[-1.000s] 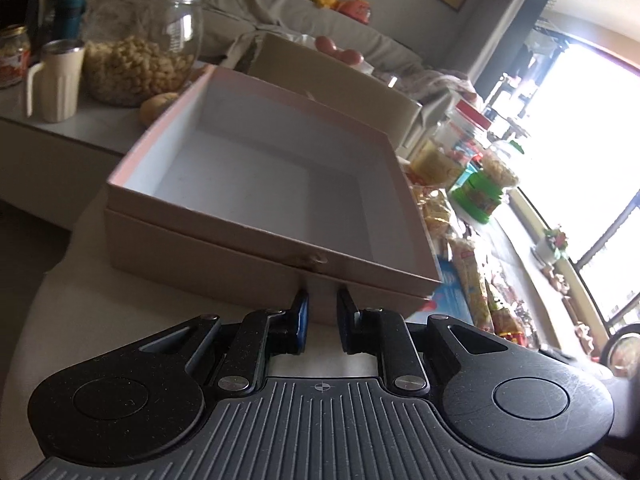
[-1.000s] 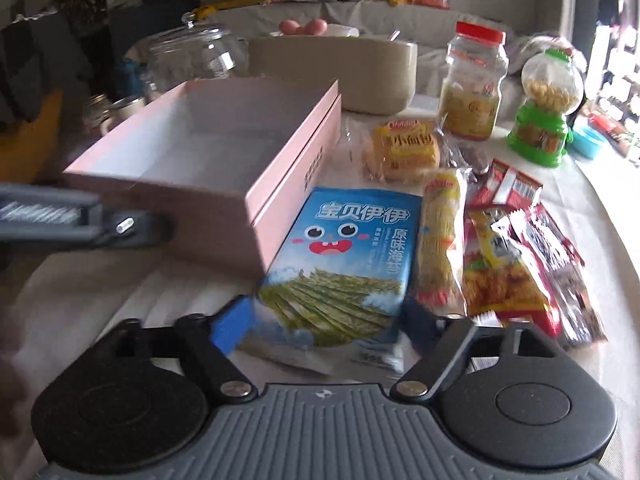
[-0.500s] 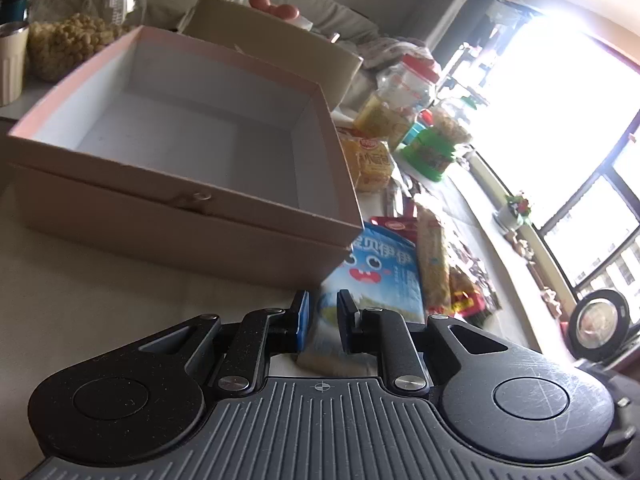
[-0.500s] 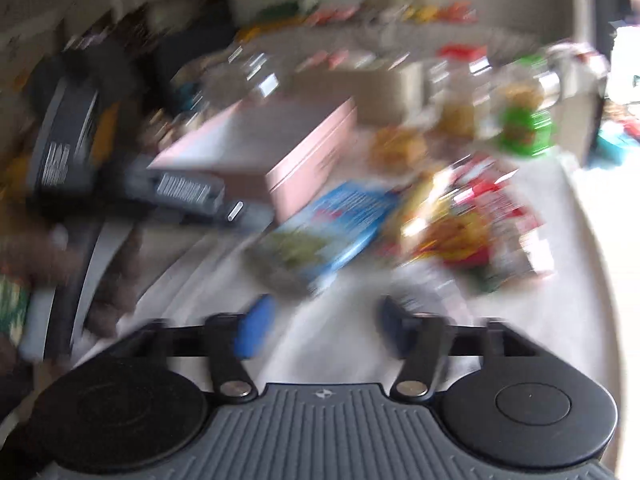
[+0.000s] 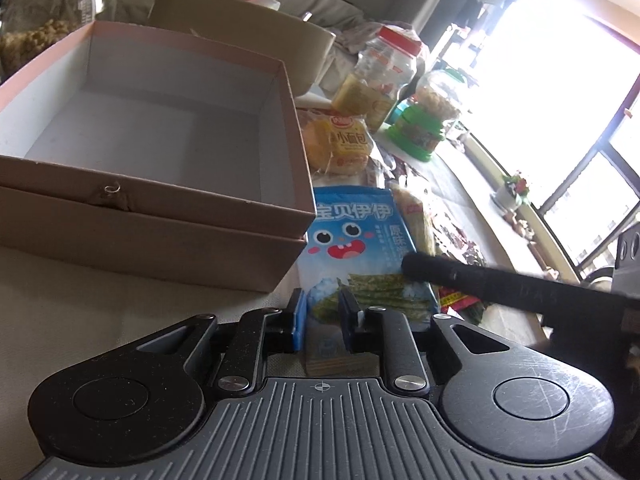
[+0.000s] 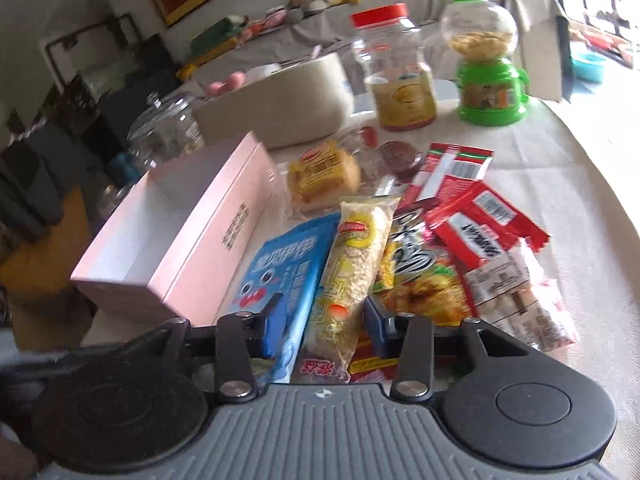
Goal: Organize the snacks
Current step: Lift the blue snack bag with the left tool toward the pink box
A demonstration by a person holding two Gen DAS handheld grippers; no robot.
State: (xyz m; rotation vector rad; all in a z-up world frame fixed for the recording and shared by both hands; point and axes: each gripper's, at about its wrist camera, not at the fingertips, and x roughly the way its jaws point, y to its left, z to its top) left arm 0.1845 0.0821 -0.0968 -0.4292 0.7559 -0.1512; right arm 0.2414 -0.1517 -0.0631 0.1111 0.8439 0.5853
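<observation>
Both grippers closing in on the snack pile

Left gripper (image 5: 322, 312), jaws just widened to a narrow gap, straddles the blue seaweed packet (image 5: 356, 248) beside the empty pink cardboard box (image 5: 168, 128); right gripper (image 6: 326, 320), jaws just narrowed, brackets the long yellow puffed-rice bar (image 6: 352, 264). Whether either pinches, I cannot tell. Squeeze each wrapper's end firmly before lifting.

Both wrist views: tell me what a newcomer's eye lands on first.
The open pink box, bare inside, sits left of everything. Beside it, snack packets are heaped on the tablecloth, led by the blue cartoon-face seaweed bag and the red wrappers. Behind stand the red-lidded jar and the green candy dispenser.
</observation>
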